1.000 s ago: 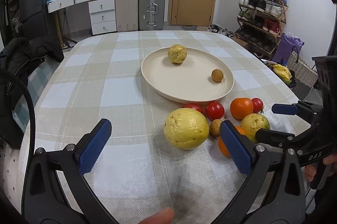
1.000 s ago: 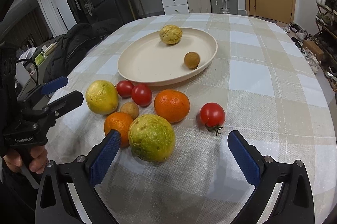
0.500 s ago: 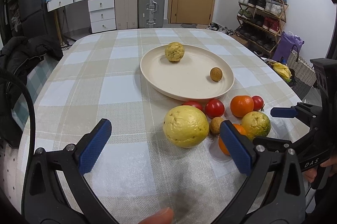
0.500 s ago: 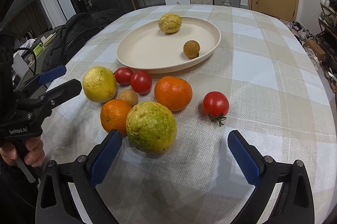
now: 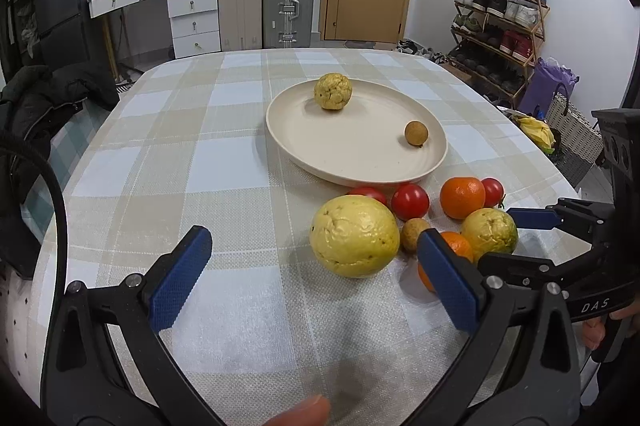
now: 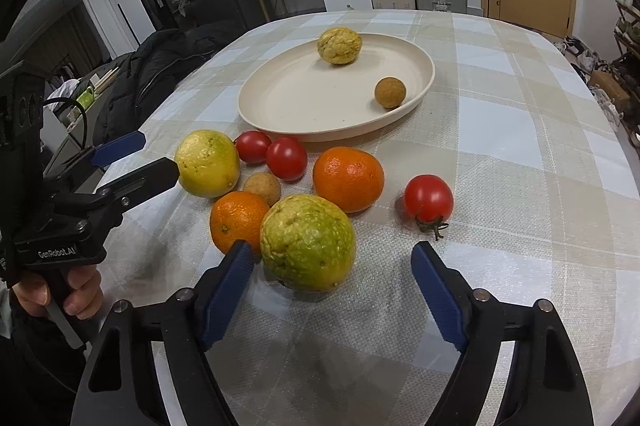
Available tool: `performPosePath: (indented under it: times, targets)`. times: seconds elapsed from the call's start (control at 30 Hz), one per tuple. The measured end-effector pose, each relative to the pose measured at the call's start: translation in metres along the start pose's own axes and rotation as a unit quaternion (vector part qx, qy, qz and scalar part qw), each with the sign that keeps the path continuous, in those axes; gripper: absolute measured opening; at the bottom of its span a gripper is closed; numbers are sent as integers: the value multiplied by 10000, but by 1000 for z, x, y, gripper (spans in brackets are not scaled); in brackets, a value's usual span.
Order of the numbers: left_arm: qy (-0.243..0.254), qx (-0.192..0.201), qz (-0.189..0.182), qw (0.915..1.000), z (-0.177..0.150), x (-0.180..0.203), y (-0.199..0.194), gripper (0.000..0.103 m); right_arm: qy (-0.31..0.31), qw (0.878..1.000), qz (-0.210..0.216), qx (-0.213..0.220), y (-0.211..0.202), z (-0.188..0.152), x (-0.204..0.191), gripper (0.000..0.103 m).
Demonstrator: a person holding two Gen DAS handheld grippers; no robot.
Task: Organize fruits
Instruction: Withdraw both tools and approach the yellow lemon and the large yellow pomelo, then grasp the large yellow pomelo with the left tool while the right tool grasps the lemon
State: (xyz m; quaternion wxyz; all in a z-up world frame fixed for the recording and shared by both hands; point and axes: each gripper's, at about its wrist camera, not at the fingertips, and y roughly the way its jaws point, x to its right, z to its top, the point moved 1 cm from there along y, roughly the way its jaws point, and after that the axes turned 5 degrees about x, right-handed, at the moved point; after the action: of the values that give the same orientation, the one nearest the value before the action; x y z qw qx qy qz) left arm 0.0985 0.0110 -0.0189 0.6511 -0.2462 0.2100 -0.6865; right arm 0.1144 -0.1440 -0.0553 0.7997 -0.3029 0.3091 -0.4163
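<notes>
A cream plate holds a bumpy yellow fruit and a small brown longan. In front of it lie a large yellow guava, a green-yellow guava, two oranges, three tomatoes and a longan. My left gripper is open, its jaws either side of the yellow guava, just short of it. My right gripper is open, its jaws flanking the green-yellow guava.
The table has a checked cloth. A dark jacket on a chair is at its left edge. Suitcases, drawers and a shoe rack stand beyond it. The other gripper shows in each view.
Both grippers have moved forward toward the fruit. The right gripper has come closer around the green-yellow guava; the left has neared the yellow guava. No fruit has moved.
</notes>
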Motion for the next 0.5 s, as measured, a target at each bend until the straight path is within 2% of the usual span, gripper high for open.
performPosePath:
  times: [0.23,0.5]
  targets:
    - [3,-14,-2,10000,-1,0,2,102,-23,9999,115,6,2,-1,-3,68]
    - [19,-51,-27,10000,-3,3,4,102,-61,9998,168,68,1,-2,-5,59]
